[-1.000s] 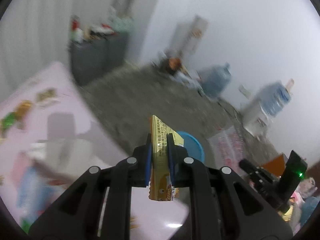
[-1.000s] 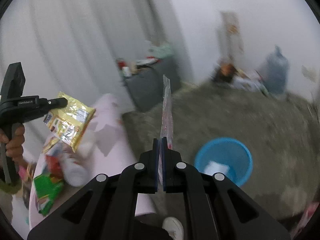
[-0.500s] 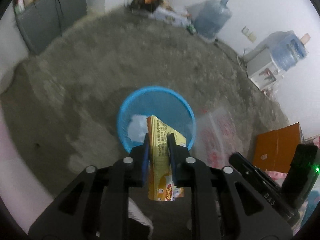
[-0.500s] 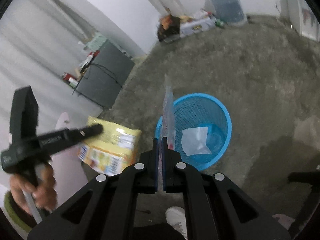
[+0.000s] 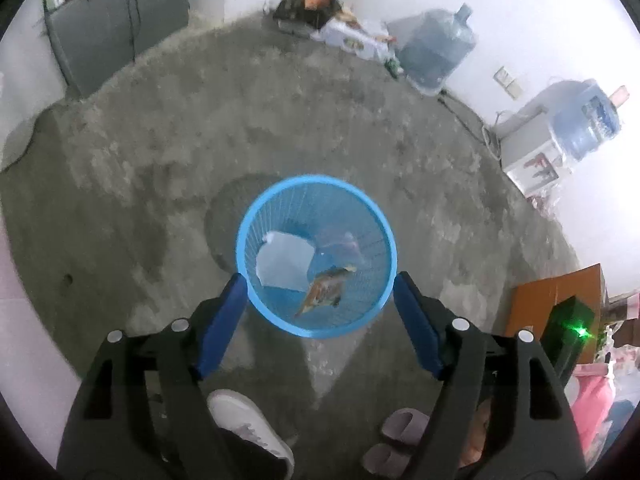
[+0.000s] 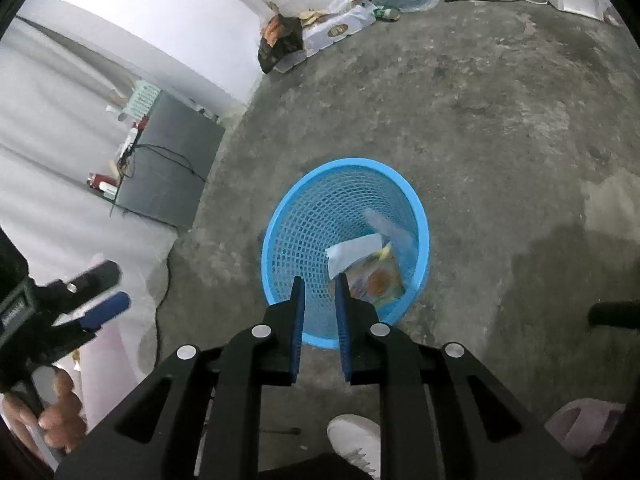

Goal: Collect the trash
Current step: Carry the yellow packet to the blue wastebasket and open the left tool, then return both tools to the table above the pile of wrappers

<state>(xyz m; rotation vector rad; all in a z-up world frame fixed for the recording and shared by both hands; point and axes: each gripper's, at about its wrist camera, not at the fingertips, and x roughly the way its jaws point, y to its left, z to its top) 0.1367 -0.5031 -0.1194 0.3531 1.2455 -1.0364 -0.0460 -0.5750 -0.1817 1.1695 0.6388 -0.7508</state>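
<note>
Wrappers (image 6: 375,280) and paper (image 5: 285,261) inside blue basket (image 5: 256,216), both grippers' jaws apart, empty.

We take this for a bare, lived-in room: rough concrete floor (image 5: 280,112), white walls, water jugs (image 5: 436,50) beside a white dispenser (image 5: 528,152), a grey cabinet (image 6: 172,172) with cables, slippers (image 5: 396,440), a blue wastebasket (image 5: 280,320)

Black left gripper (image 5: 318,292), blue pads (image 5: 222,322), silver screws

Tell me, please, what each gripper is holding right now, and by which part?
Nothing: both the left gripper and right gripper have just opened, jaws empty, over the blue basket.
</note>
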